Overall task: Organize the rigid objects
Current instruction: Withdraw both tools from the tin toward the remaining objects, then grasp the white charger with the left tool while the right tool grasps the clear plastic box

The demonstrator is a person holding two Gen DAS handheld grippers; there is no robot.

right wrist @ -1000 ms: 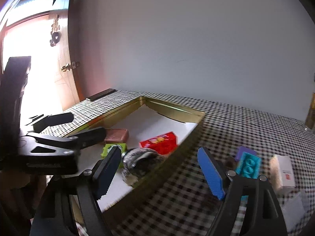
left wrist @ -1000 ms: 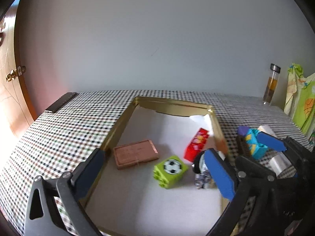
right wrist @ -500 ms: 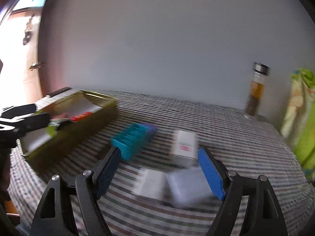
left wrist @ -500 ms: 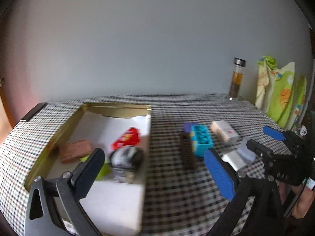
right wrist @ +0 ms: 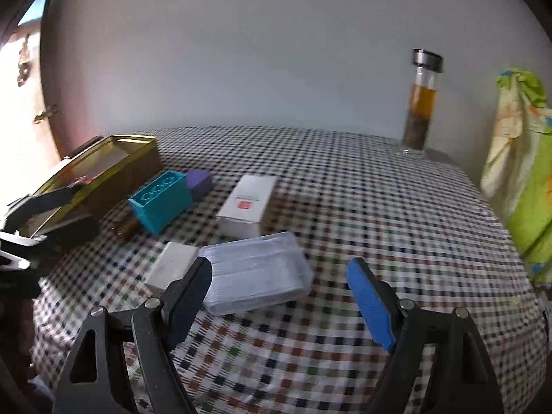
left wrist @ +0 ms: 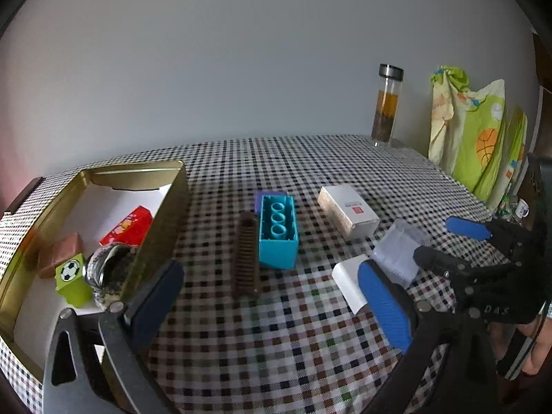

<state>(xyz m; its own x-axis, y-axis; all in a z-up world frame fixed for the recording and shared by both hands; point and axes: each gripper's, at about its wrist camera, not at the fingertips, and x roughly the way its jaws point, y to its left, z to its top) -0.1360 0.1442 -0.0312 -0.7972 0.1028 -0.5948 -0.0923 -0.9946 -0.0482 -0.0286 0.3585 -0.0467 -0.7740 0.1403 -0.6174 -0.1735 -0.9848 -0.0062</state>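
Observation:
A gold tin (left wrist: 157,227) at the left holds a red block (left wrist: 127,226), a brown bar (left wrist: 60,253), a green football cube (left wrist: 70,277) and a round metal object (left wrist: 110,269). On the checked cloth lie a teal brick (left wrist: 277,231), a purple block (left wrist: 270,196), a brown comb (left wrist: 245,255), a white box (left wrist: 348,210), a clear plastic case (right wrist: 255,272) and a small white block (right wrist: 170,265). My left gripper (left wrist: 272,296) is open and empty above the cloth. My right gripper (right wrist: 279,286) is open, just before the clear case.
A glass bottle (left wrist: 388,107) with amber liquid stands at the back right by the wall. Green and yellow printed cloth (left wrist: 483,138) hangs at the right edge. A door (right wrist: 24,69) is at the far left.
Both grippers swung right, away from the tin, toward the loose objects on the cloth. The round metal object now lies in the tin. Both stay open.

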